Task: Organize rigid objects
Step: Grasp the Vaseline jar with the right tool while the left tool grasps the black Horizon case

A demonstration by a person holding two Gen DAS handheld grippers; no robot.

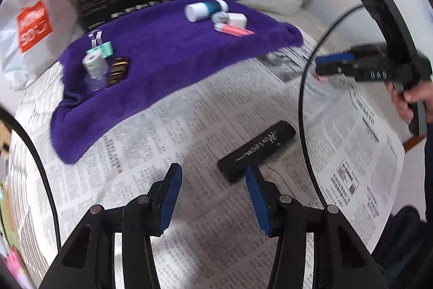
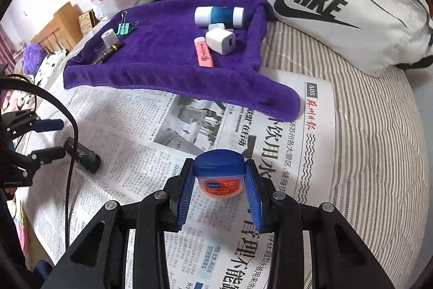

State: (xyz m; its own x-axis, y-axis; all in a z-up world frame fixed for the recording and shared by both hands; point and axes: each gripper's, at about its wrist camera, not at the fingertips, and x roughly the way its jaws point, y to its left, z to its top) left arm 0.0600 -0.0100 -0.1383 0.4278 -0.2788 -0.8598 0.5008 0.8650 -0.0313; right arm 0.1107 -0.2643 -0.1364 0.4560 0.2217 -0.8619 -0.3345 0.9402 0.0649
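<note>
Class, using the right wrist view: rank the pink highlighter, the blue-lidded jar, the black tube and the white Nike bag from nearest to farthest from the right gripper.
1. Blue-lidded jar: clamped between the pads of the right gripper.
2. Black tube: on the newspaper, to the left.
3. Pink highlighter: on the purple towel, straight ahead.
4. White Nike bag: behind the towel, upper right.

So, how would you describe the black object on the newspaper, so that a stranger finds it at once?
Start at the purple towel spread over the newspaper. Below its near edge, on bare newsprint, lies a black case close to the left gripper. It is the only dark, oblong item off the towel, with silver cursive lettering on it.
</note>
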